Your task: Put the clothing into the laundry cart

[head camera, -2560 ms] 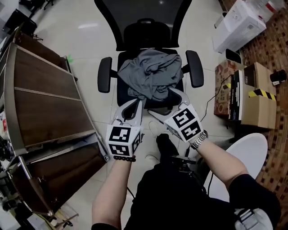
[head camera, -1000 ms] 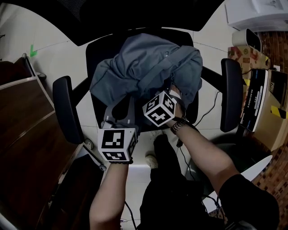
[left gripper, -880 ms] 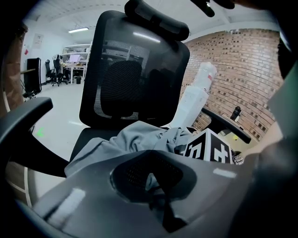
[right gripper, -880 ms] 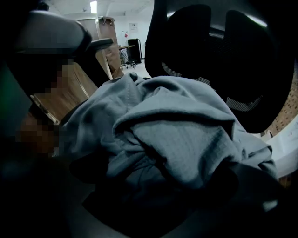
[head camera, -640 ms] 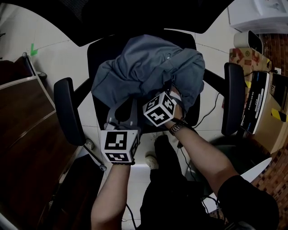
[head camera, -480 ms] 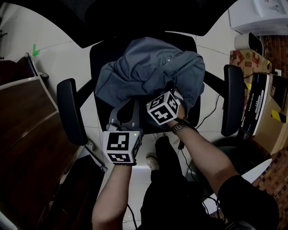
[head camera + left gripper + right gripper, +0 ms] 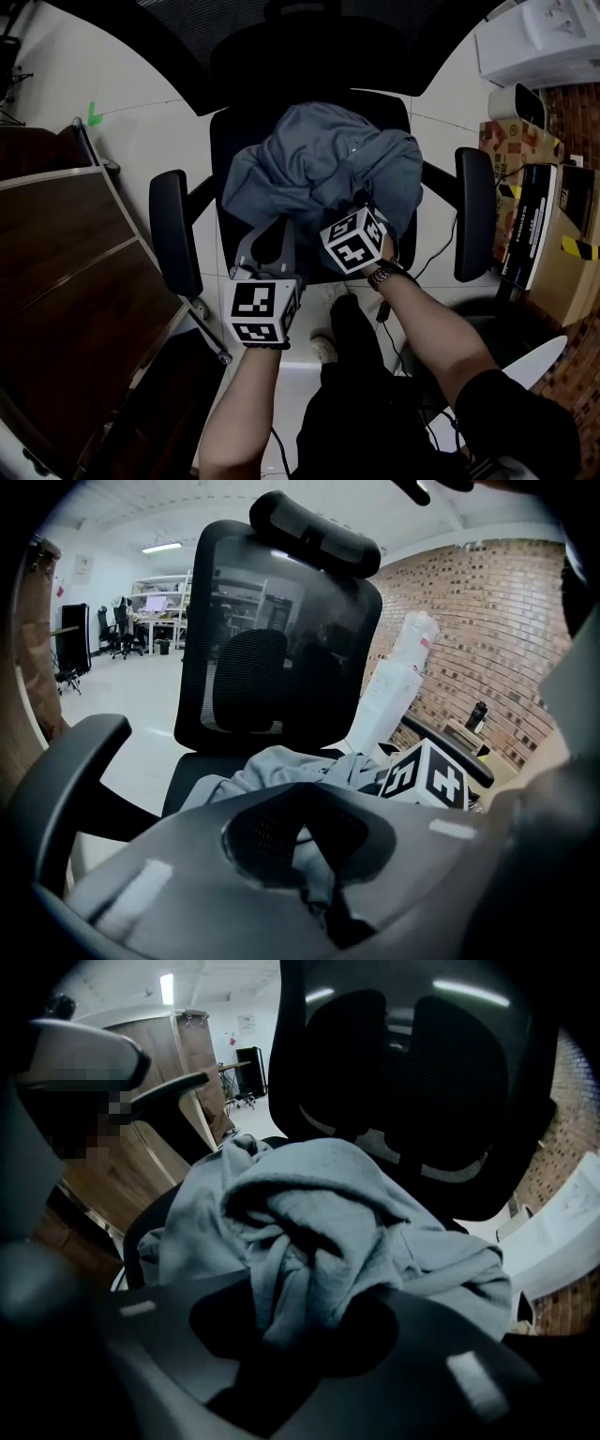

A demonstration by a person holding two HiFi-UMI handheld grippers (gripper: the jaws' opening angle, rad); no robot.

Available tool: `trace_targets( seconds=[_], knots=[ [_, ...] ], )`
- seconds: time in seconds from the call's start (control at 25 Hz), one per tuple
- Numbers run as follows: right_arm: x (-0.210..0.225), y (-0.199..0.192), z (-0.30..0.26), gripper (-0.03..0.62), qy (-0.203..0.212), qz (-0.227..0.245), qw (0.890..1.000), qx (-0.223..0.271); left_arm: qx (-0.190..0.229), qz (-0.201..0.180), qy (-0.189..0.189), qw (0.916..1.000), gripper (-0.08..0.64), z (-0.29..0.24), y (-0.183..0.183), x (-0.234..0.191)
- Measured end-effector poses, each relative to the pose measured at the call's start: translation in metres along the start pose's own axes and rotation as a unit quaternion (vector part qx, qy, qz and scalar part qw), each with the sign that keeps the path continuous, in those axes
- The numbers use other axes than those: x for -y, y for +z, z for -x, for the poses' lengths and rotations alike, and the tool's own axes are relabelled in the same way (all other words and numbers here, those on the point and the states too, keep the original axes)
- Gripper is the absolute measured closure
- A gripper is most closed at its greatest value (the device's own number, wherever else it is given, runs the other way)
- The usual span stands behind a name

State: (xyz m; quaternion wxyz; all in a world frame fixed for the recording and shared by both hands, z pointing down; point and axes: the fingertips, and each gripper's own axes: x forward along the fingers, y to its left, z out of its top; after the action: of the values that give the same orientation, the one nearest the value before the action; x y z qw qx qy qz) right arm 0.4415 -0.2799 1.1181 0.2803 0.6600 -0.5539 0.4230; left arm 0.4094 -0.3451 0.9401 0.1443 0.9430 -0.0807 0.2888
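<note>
A crumpled grey garment (image 7: 319, 169) lies heaped on the seat of a black office chair (image 7: 234, 141). My right gripper (image 7: 362, 212) is at the heap's front right side. Its jaws are closing, and a bunched fold of the grey garment (image 7: 328, 1213) is pinched in my right gripper (image 7: 291, 1326). At the seat's front edge, my left gripper (image 7: 272, 228) has its jaws together. In the left gripper view a strip of the grey garment (image 7: 281, 761) runs down between the jaws of my left gripper (image 7: 302, 789). No laundry cart is in view.
The chair's armrests (image 7: 173, 234) flank the seat, and its mesh back (image 7: 281, 649) rises behind the heap. A wooden cabinet (image 7: 66, 262) stands close on the left. Cardboard boxes (image 7: 539, 234) and a white carton (image 7: 553, 37) sit on the right, and a cable (image 7: 431, 220) crosses the tiled floor.
My right gripper's jaws have closed in on a fold of the garment. Both grippers sit a little nearer the seat's front edge, and more of the chair back shows.
</note>
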Motion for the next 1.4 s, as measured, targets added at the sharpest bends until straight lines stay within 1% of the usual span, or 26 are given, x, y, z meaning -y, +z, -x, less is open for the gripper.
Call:
trace_targets(
  seconds=[0.24,0.4,0.76,0.96,1.16,1.4],
  knots=[
    [-0.013,0.022,0.045,0.462,0.002,-0.002,1.0,0.023,0.026,-0.017,-0.007,0.9995,0.557,0.026,0.036,0.007],
    [-0.024,0.041,0.08,0.463,0.002,0.003,0.999,0.042,0.044,-0.019,0.001,0.9988,0.557,0.049,0.069,0.011],
    [-0.056,0.096,0.179,0.463,0.007,0.027,0.994,0.106,0.073,-0.025,0.017,0.9969,0.557,0.115,0.112,0.023],
    [-0.073,0.134,0.238,0.463,0.012,0.049,0.988,0.147,0.095,-0.03,0.035,0.9944,0.557,0.156,0.14,0.029],
    [-0.098,0.167,0.3,0.462,0.022,0.075,0.979,0.188,0.118,-0.031,0.06,0.9907,0.557,0.208,0.164,0.035],
    [-0.136,0.198,0.364,0.463,0.038,0.108,0.964,0.239,0.148,-0.027,0.094,0.9841,0.557,0.274,0.178,0.036]
  ],
)
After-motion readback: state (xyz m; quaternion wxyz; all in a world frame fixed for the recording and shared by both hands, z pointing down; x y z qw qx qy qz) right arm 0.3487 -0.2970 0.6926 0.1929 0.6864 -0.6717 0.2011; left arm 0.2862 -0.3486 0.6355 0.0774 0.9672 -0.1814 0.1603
